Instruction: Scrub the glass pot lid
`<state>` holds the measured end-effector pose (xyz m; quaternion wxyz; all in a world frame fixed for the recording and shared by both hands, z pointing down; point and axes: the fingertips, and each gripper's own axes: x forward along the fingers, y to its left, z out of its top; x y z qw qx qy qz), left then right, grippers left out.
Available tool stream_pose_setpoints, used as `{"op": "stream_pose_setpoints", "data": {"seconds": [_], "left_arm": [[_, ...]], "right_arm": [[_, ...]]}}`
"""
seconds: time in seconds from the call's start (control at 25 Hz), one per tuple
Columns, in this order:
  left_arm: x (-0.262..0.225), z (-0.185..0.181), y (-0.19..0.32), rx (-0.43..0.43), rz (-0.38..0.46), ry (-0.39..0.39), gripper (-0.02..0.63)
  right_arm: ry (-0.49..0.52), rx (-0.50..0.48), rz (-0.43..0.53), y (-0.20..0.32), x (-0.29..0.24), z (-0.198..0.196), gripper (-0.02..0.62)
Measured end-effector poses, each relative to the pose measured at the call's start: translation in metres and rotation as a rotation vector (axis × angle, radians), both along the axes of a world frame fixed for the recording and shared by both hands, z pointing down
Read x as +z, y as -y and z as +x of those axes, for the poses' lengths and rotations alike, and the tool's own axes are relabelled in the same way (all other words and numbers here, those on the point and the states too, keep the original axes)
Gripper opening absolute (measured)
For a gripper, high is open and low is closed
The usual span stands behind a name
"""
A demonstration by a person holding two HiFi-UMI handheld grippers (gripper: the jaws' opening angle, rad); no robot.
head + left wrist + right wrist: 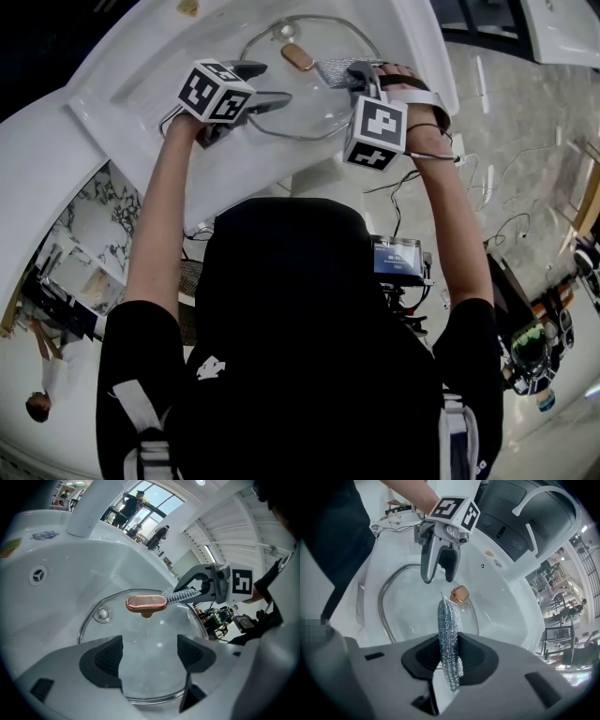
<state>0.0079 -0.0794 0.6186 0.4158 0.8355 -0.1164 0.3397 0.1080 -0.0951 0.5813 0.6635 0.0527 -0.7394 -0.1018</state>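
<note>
A round glass pot lid [314,108] with a copper-coloured knob [297,56] lies in a white sink [131,89]. My left gripper [261,86] stands open at the lid's left rim, its dark pads [108,657] apart over the glass [150,639]. My right gripper [354,71] is shut on a silver steel-wool scrubber [333,70]. The scrubber [449,620] sticks out from the right gripper [450,656] and its tip reaches close to the knob [460,594], above the lid [408,606]. In the left gripper view the scrubber [180,594] sits just right of the knob [146,603].
A white faucet [89,508] rises behind the basin, with an overflow hole [38,575] in the back wall. The sink's drain [284,31] shows past the lid's far edge. Cables trail across the floor [506,159] to the right of the sink.
</note>
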Motion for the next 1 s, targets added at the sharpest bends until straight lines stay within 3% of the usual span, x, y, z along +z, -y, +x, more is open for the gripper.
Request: {"op": "stream_pose_setpoints", "data": {"seconds": [1.0], "left_arm": [[0.001,0.001,-0.001,0.001,0.000,-0.003,0.334]], "right_arm": [[0.068,-0.055,-0.016,-0.044,-0.020,-0.019,0.072]]}}
